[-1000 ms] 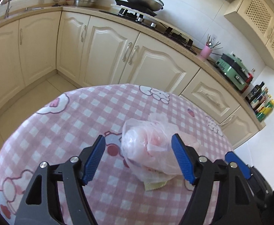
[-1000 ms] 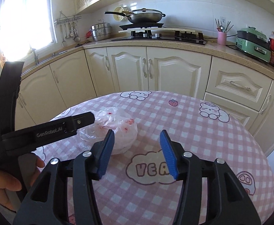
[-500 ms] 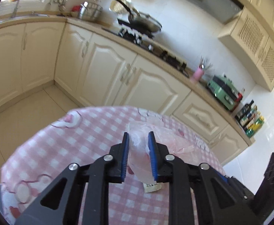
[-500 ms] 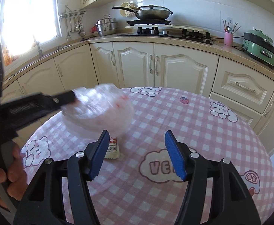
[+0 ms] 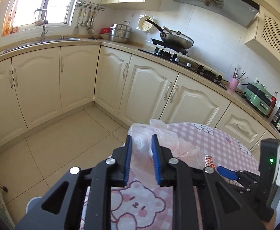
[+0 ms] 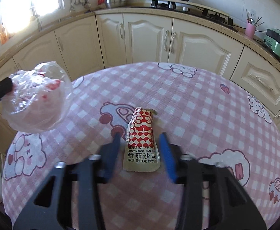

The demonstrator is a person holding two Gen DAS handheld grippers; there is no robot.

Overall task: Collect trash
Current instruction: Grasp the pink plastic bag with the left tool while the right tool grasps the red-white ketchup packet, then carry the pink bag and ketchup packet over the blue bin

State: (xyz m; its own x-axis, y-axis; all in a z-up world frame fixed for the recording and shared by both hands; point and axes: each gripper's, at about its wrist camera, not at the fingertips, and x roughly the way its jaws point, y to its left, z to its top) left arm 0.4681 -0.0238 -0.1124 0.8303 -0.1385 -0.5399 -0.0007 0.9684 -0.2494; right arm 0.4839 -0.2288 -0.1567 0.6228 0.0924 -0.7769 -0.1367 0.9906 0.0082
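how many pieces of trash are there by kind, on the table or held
plastic bag: 1, pinched in the left tool, lifted off the table
sauce packet: 1, lying on the table between the closing fingers of the right tool
total: 2

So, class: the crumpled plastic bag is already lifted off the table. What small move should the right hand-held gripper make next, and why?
Probably finish closing on the tomato sauce packet. The right hand-held gripper straddles it on the checked tablecloth, its jaws closing but not yet touching. The left hand-held gripper already holds the plastic bag, so the packet looks like the last loose trash.
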